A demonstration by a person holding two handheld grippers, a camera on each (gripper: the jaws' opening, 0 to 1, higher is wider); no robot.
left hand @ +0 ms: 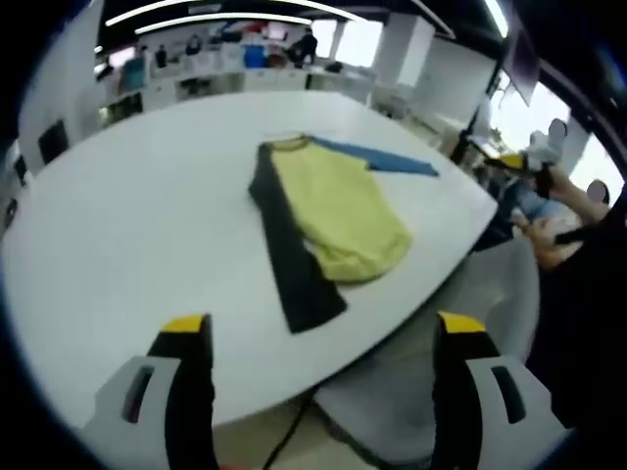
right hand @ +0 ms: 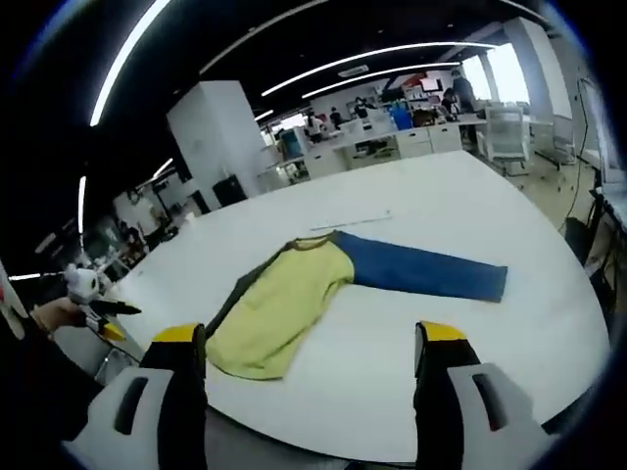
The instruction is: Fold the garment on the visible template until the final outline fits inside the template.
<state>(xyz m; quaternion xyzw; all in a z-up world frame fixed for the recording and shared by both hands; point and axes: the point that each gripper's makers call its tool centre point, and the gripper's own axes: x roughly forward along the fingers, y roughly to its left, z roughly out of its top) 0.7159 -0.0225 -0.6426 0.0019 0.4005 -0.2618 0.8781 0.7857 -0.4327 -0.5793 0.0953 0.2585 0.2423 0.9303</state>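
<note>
Garment (left hand: 338, 211) (right hand: 294, 299): a long-sleeved shirt with a yellow body lies flat on the white worktop (left hand: 137, 206) (right hand: 411, 186), partly folded. One dark grey sleeve (left hand: 294, 264) lies along the side of the yellow body, and in the left gripper view its end reaches close to the worktop edge. The blue sleeve (left hand: 387, 159) (right hand: 421, 271) is stretched out straight from the collar end of the garment, away from the body. In the right gripper view a thin pale line (right hand: 348, 221) is seen on the worktop just beyond the collar.

Left gripper (left hand: 323, 338) is held above the worktop edge, apart from the garment, its jaws spread wide with nothing between them. Right gripper (right hand: 312, 343) hovers near the yellow hem, also with wide empty jaws.

Beyond the garment, far from it, stand desks (right hand: 392, 142) and a white pillar (right hand: 216, 137) of the room. A grey chair (left hand: 411, 392) stands under the worktop edge.
</note>
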